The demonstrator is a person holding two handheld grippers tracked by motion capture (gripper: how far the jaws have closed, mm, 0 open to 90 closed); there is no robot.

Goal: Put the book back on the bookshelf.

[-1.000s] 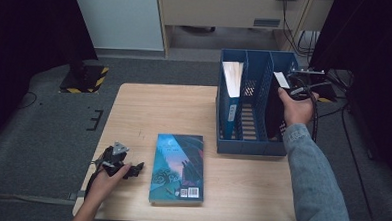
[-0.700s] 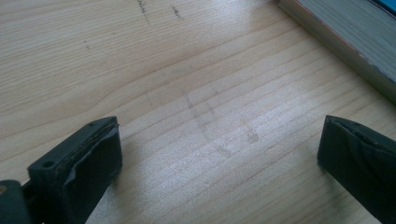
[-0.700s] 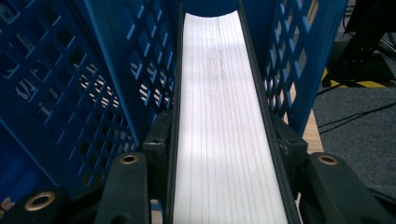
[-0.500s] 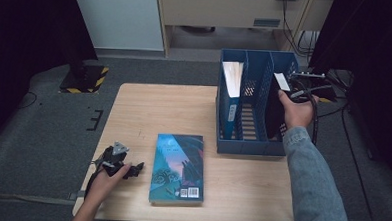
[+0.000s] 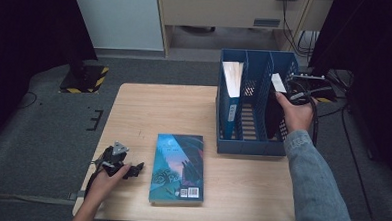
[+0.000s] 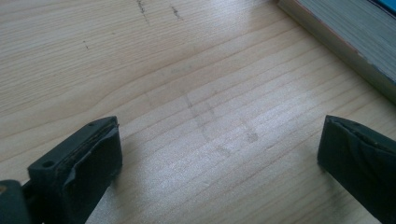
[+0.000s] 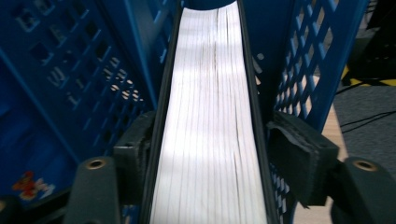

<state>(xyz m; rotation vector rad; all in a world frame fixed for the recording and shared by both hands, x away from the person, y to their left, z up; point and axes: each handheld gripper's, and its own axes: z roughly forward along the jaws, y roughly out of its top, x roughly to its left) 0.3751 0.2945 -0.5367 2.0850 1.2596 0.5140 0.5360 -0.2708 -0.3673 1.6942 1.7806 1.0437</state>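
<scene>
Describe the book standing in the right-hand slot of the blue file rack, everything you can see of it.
The black-covered book stands on edge in the rightmost compartment of the blue plastic rack, white page block facing up. The right gripper straddles it; its jaws have just been opening, with a gap at the right pad, so the grip looks released. Its lattice walls flank the book closely.

Light wood table (image 5: pixel 164 109), grain visible, a few dark scuffs. Teal book (image 5: pixel 177 168) lies flat near the front edge, cover up. Blue rack (image 5: pixel 250 143) stands on the right half toward the back, well apart from the book. Left gripper (image 5: pixel 137 167) rests on the top just left of the book.
</scene>
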